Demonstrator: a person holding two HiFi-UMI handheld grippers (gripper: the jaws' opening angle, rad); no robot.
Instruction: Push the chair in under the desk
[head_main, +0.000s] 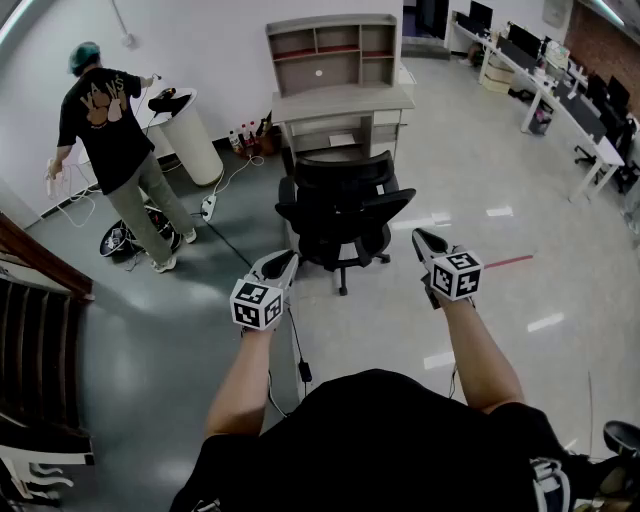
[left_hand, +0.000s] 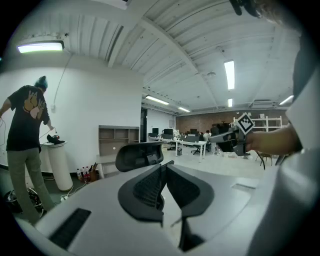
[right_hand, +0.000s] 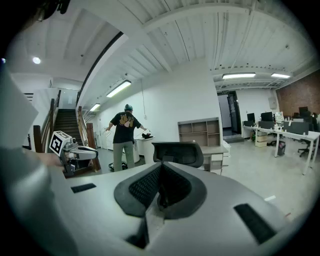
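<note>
A black office chair (head_main: 342, 212) stands on the floor with its back toward me, a little in front of the grey desk (head_main: 345, 103) with a shelf hutch. My left gripper (head_main: 284, 260) is shut and empty, held just short of the chair's left side. My right gripper (head_main: 425, 239) is shut and empty too, level with the chair's right side and apart from it. In the left gripper view the shut jaws point at the chair's headrest (left_hand: 139, 155). The right gripper view shows the headrest (right_hand: 178, 153) beyond its shut jaws, with the desk (right_hand: 202, 134) behind.
A person (head_main: 115, 150) stands at the left by a white cylindrical stand (head_main: 190, 135), with cables and a power strip (head_main: 209, 207) on the floor. A dark stair rail (head_main: 35, 330) runs along the left. Office desks (head_main: 565, 100) line the far right.
</note>
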